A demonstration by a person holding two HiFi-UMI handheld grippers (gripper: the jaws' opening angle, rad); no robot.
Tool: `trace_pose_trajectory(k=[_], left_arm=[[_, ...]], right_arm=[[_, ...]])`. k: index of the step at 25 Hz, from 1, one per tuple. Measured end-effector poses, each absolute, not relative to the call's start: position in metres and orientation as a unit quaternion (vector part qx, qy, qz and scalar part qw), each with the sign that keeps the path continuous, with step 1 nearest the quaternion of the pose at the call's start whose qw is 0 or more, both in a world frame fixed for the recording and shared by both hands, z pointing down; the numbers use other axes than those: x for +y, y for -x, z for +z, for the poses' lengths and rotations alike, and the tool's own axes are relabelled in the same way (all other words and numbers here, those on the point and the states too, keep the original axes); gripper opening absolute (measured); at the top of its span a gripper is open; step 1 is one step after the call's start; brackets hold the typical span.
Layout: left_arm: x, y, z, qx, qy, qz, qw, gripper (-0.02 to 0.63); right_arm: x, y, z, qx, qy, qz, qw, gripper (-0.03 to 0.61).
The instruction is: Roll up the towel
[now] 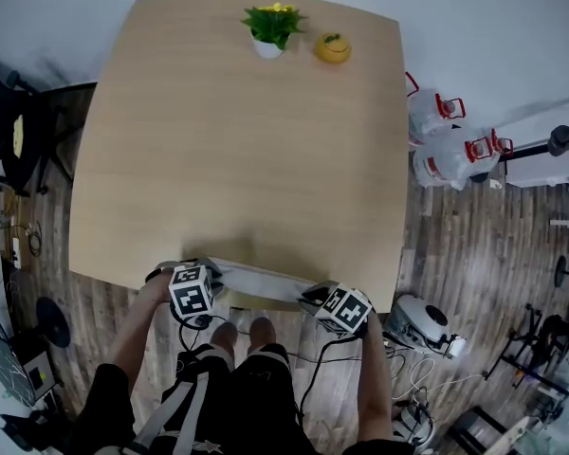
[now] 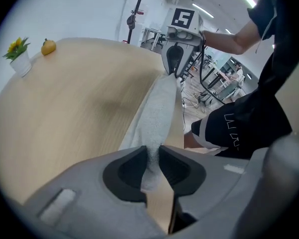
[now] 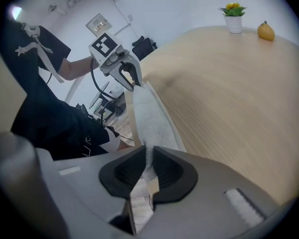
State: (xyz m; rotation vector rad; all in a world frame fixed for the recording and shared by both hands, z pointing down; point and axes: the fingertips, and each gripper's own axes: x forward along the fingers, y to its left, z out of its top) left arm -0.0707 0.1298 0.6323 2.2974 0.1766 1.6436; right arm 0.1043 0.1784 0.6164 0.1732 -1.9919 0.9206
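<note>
Towel (image 1: 262, 279) lies as a narrow strip along the bench's (image 1: 237, 150) near edge, long axis running left to right. Left gripper (image 2: 153, 156) fingers pinch one end, narrow; right gripper (image 3: 150, 156) fingers pinch the other. Open bench top stretches beyond to the potted plant (image 1: 270, 28) and yellow fruit (image 1: 333, 48) by the far edge.

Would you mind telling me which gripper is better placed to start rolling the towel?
Neither clearly: the left gripper and the right gripper are each shut on one end of the towel, which is stretched along the near edge of the table. Rolling probably needs both turning together.
</note>
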Motion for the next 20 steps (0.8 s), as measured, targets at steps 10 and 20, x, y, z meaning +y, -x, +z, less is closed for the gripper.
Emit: trace_pose_trajectory(k=[10,20], left_arm=[[0.111,0.067,0.636,0.083,-0.790,0.573,0.200,0.095],[0.095,0.062,0.638,0.104,-0.780,0.562,0.253,0.095]], right_arm=[[0.155,-0.111,0.615,-0.802,-0.041,0.419,0.423,0.054],[0.132,-0.117,0.614,-0.791,-0.014,0.465,0.397,0.055]])
